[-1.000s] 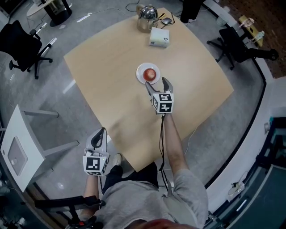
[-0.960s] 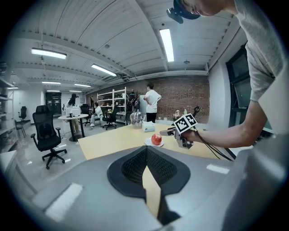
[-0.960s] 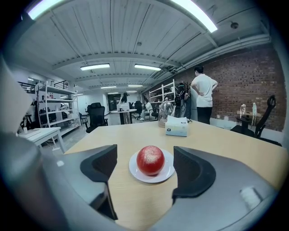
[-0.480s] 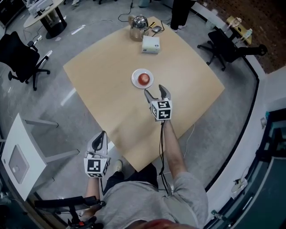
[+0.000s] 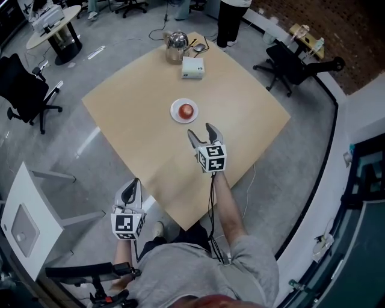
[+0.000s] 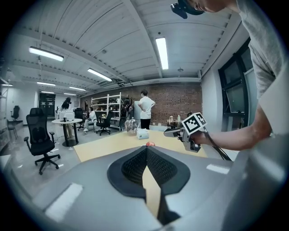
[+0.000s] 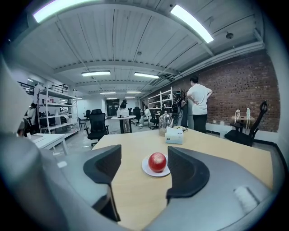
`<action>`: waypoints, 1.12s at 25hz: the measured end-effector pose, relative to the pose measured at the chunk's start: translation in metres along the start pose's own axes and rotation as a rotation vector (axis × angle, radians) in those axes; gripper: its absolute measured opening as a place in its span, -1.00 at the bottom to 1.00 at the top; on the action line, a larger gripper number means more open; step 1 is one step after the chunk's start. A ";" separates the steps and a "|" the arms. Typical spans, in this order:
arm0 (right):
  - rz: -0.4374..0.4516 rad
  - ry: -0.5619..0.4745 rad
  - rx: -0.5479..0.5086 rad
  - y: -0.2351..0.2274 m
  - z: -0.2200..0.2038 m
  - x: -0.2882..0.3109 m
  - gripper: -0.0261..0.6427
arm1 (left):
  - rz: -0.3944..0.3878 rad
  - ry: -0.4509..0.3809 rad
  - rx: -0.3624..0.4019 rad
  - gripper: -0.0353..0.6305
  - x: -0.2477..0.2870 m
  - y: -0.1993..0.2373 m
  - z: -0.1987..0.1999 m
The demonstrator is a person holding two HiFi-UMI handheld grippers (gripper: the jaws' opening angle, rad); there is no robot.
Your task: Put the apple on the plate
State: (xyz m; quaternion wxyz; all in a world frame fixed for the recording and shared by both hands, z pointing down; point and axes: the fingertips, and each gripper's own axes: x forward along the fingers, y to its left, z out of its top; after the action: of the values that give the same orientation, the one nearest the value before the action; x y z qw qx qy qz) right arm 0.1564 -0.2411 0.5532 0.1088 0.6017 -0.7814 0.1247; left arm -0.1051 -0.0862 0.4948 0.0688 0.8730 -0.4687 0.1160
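A red apple (image 5: 186, 110) rests on a small white plate (image 5: 175, 112) near the middle of the tan table (image 5: 132, 114). My right gripper (image 5: 201, 131) hovers over the table a short way on the near side of the plate. Its jaws are closing with nothing between them. In the right gripper view the apple (image 7: 157, 161) and plate (image 7: 146, 169) lie beyond the jaws, apart from the gripper (image 7: 143, 155). My left gripper (image 5: 133, 183) hangs shut off the table's near-left edge. Its view shows the closed gripper (image 6: 146, 149) and the apple (image 6: 149, 144) far off.
A metal kettle (image 5: 175, 41) and a white box (image 5: 193, 68) stand at the table's far corner. A person (image 5: 231, 15) stands beyond it. Office chairs (image 5: 24, 90) are on the floor at left and at far right (image 5: 292, 63). A white side table (image 5: 24, 210) is at near left.
My right gripper has drawn back from the plate toward me and risen, its jaws narrowing a little. The apple has stayed on the plate. The left gripper has barely shifted.
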 end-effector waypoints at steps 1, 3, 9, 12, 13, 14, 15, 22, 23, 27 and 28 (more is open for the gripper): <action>0.001 -0.005 0.004 0.003 0.002 -0.003 0.05 | -0.003 -0.002 0.001 -0.84 -0.001 0.001 0.002; 0.000 -0.012 0.012 0.008 0.004 -0.011 0.04 | -0.010 -0.004 -0.001 -0.84 -0.001 0.000 0.006; -0.005 -0.034 0.020 0.018 0.008 -0.032 0.03 | -0.034 -0.021 0.008 -0.84 0.000 -0.003 0.009; -0.006 -0.043 0.023 0.025 0.009 -0.045 0.01 | -0.046 -0.031 0.011 -0.84 0.001 -0.005 0.013; -0.004 -0.048 0.024 0.027 0.010 -0.048 0.00 | -0.052 -0.032 0.010 -0.84 0.002 -0.005 0.013; -0.003 -0.053 0.026 0.029 0.011 -0.052 -0.01 | -0.060 -0.034 0.012 -0.84 0.003 -0.005 0.013; -0.003 -0.057 0.029 0.031 0.011 -0.056 -0.01 | -0.067 -0.038 0.016 -0.84 0.004 -0.005 0.012; -0.047 -0.090 0.048 0.031 0.012 -0.091 -0.04 | -0.109 -0.054 0.036 -0.84 0.009 -0.013 0.021; -0.054 -0.092 0.053 0.030 0.011 -0.097 -0.04 | -0.115 -0.058 0.036 -0.84 0.009 -0.016 0.022; -0.088 -0.099 0.076 0.030 0.005 -0.119 -0.06 | -0.157 -0.062 0.038 -0.84 0.012 -0.025 0.019; -0.096 -0.104 0.085 0.030 0.003 -0.124 -0.07 | -0.164 -0.068 0.043 -0.84 0.012 -0.027 0.019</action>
State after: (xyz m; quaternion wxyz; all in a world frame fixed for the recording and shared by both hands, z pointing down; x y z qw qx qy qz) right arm 0.1587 -0.1213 0.5086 0.0481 0.6481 -0.7503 0.1209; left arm -0.0737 -0.0859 0.4791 0.0431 0.9132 -0.3950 0.0902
